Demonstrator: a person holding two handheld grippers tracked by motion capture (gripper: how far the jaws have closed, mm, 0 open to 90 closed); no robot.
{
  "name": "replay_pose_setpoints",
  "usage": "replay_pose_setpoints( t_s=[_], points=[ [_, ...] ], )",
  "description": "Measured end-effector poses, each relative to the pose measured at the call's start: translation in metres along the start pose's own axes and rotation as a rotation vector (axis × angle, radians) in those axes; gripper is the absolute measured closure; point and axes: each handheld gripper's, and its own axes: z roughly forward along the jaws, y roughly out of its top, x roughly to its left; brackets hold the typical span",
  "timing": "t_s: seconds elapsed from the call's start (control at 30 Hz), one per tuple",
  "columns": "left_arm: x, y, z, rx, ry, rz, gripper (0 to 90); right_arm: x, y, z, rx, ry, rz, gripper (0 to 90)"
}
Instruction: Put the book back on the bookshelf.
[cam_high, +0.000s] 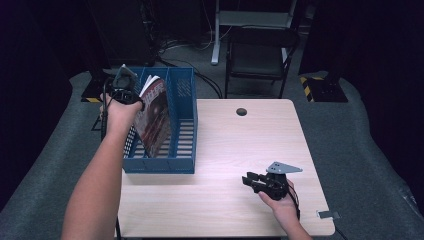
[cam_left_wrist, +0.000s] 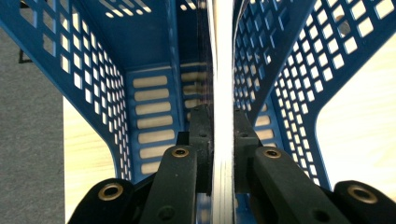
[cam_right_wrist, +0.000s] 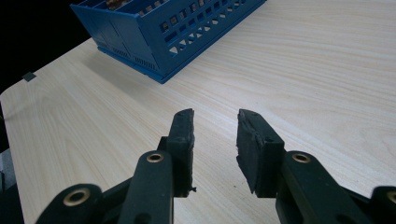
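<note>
our left gripper (cam_high: 131, 95) clamps a magazine (cam_high: 154, 116) standing tilted in the blue file rack (cam_high: 182, 125); our right gripper (cam_high: 252, 181) hovers released over the table (cam_high: 240, 145).

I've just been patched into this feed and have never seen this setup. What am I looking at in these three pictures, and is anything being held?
No robot arm here: a person holds a two-jaw gripper in each hand at a wooden table. The high view looks down from above the person. The other two pictures come from cameras riding on each gripper, looking along its black jaws. A blue file rack with upright compartments stands at the table's left. The left gripper is shut on a magazine, holding it by its edge inside the rack. The right gripper is open and holds nothing, low over bare table.
</note>
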Motion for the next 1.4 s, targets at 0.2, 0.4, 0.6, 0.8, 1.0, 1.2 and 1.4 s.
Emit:
replay_pose_setpoints(
  t_s=[0.2,0.4,0.6,0.8,1.0,1.2,1.4],
  points=[
    [-0.003,0.004,0.001,-0.026,0.008,-0.014,83.9,-0.001,0.0,-0.001,0.004,-0.001,0.002,66.5],
    [-0.001,0.007,0.001,-0.043,0.01,-0.029,84.0,-0.002,0.0,-0.003,-0.001,-0.004,-0.001,66.5],
    [0.0,0.009,0.004,-0.07,0.027,-0.041,84.0,-0.002,0.001,-0.003,-0.002,-0.006,-0.002,66.5],
    [-0.001,0.009,0.008,-0.12,0.043,-0.059,84.0,-0.003,0.0,-0.004,-0.007,-0.009,0.003,66.5],
    [0.002,0.007,0.013,-0.172,0.057,-0.079,84.1,-0.005,0.0,-0.005,-0.004,-0.009,0.004,66.6],
    [0.004,0.003,0.018,-0.183,0.056,-0.094,83.9,-0.005,0.0,-0.005,-0.008,-0.007,0.004,66.6],
    [0.006,0.001,0.019,-0.176,0.046,-0.096,78.4,-0.005,0.001,-0.005,-0.005,-0.01,0.003,66.6]
  ],
)
